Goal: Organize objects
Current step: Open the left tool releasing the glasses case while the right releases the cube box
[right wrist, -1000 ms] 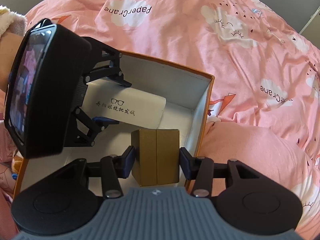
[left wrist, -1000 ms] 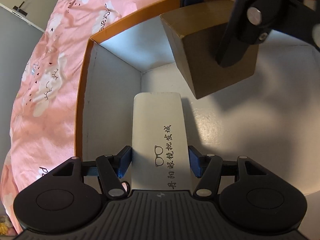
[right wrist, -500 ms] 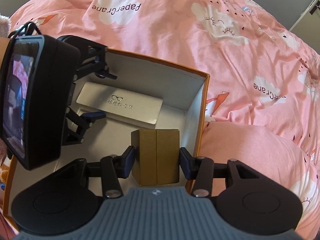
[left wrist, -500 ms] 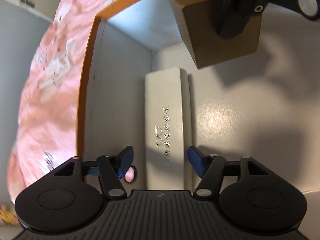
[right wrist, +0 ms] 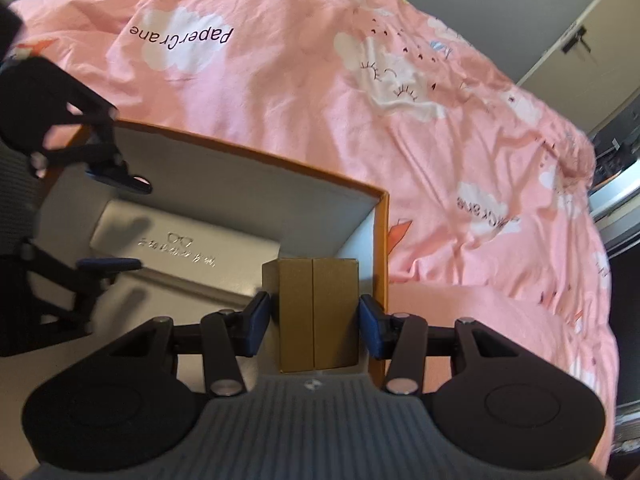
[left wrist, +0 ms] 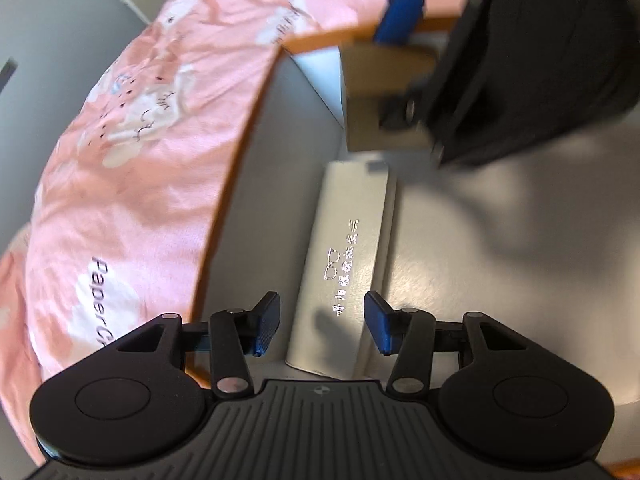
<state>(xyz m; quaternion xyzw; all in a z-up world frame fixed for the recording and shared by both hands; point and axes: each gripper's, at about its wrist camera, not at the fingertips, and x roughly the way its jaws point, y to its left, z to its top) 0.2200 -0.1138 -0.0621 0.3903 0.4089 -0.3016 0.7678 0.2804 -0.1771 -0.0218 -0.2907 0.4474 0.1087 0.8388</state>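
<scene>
A white glasses case (left wrist: 344, 264) with printed glasses and characters lies flat on the floor of an orange box (left wrist: 224, 216), along its left wall. My left gripper (left wrist: 320, 322) is open above its near end, pads clear of it. The case also shows in the right wrist view (right wrist: 188, 244), with the left gripper (right wrist: 116, 220) over it. My right gripper (right wrist: 316, 320) is shut on a small brown carton (right wrist: 318, 312) and holds it upright in the box's far right corner by the orange wall (right wrist: 380, 248). The carton (left wrist: 380, 92) is blurred in the left wrist view.
The box sits on a bed with a pink quilt (right wrist: 320, 80) printed with clouds and "PaperCrane". A grey wall and door (right wrist: 592, 40) lie beyond the bed. The box floor (left wrist: 500, 260) right of the case is white.
My left gripper has let go of the glasses case, which now lies flat in the box, and has lifted back. My right gripper has carried the carton toward the box's corner.
</scene>
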